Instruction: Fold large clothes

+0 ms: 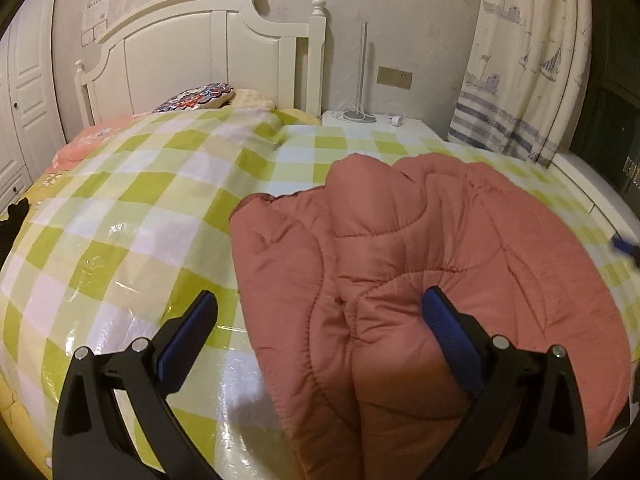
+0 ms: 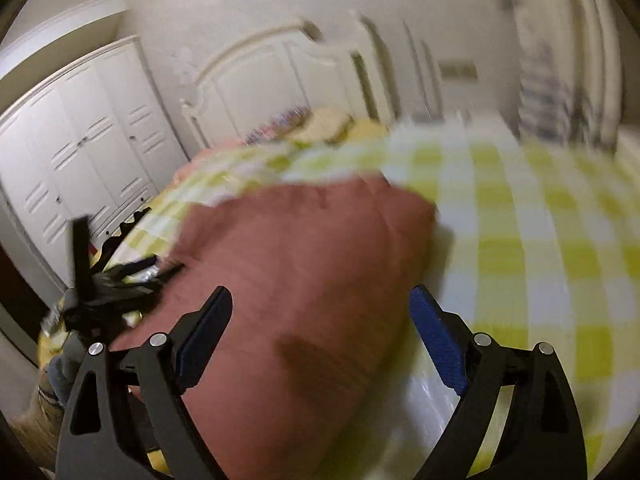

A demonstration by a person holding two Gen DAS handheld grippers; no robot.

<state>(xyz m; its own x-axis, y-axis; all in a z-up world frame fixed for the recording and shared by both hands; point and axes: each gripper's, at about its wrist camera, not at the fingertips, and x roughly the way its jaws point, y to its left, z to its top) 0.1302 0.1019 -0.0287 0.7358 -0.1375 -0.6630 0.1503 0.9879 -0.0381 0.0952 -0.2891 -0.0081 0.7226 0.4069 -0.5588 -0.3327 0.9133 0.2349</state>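
Note:
A large rust-pink quilted garment (image 1: pixel 420 264) lies bunched in thick folds on the green-and-white checked bed cover (image 1: pixel 132 208). My left gripper (image 1: pixel 320 300) is open and empty, held just above the garment's near left edge; its right finger (image 1: pixel 452 332) is over the fabric and its left finger (image 1: pixel 188 332) over the cover. In the blurred right wrist view the same garment (image 2: pixel 296 280) fills the middle. My right gripper (image 2: pixel 322 300) is open and empty above it. The left gripper's body (image 2: pixel 108 280) shows at the garment's far left side.
A white headboard (image 1: pixel 208 48) with pillows (image 1: pixel 196 98) stands at the far end of the bed. A white nightstand (image 1: pixel 372 120) and a patterned curtain (image 1: pixel 524 60) are at the right. White wardrobe doors (image 2: pixel 80 152) are to the left. A blue tip (image 1: pixel 624 244) shows at the right edge.

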